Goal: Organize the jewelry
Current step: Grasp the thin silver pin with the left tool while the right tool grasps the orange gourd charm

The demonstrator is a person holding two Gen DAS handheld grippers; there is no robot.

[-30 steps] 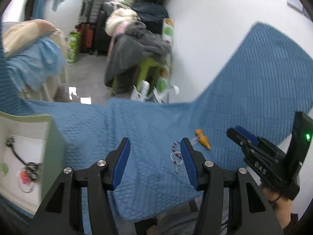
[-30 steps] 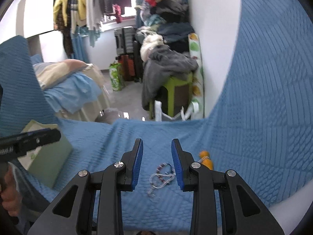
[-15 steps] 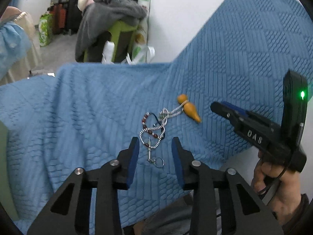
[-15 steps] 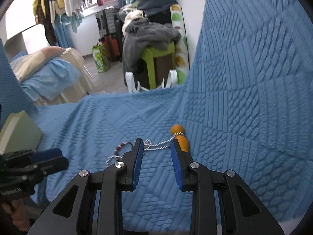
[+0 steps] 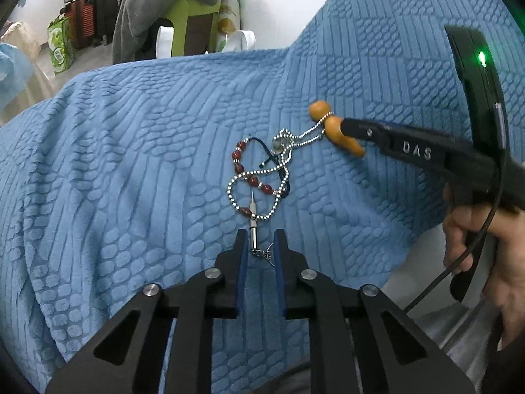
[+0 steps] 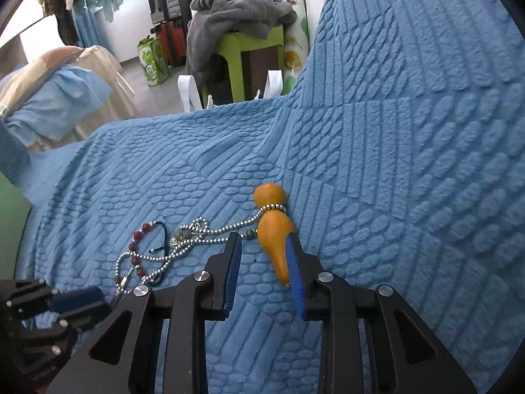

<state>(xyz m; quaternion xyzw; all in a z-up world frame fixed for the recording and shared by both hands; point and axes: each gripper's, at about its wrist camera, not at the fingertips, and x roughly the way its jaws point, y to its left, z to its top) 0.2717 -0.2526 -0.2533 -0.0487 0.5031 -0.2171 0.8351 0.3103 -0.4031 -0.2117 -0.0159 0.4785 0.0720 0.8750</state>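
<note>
The left gripper [image 5: 259,241] hangs low over the blue textured blanket [image 5: 131,164], its jaws closing with the small metal pin [image 5: 253,226] and its key ring between the pads, no contact visible yet; just beyond the fingertips lie the red bead bracelet [image 5: 249,170] and the silver ball chain [image 5: 279,161], tangled together; further right the orange gourd pendant [image 6: 274,229] lies between the right gripper [image 6: 264,249] fingers, touching the right-hand pad only, the jaws narrowly spread.
</note>
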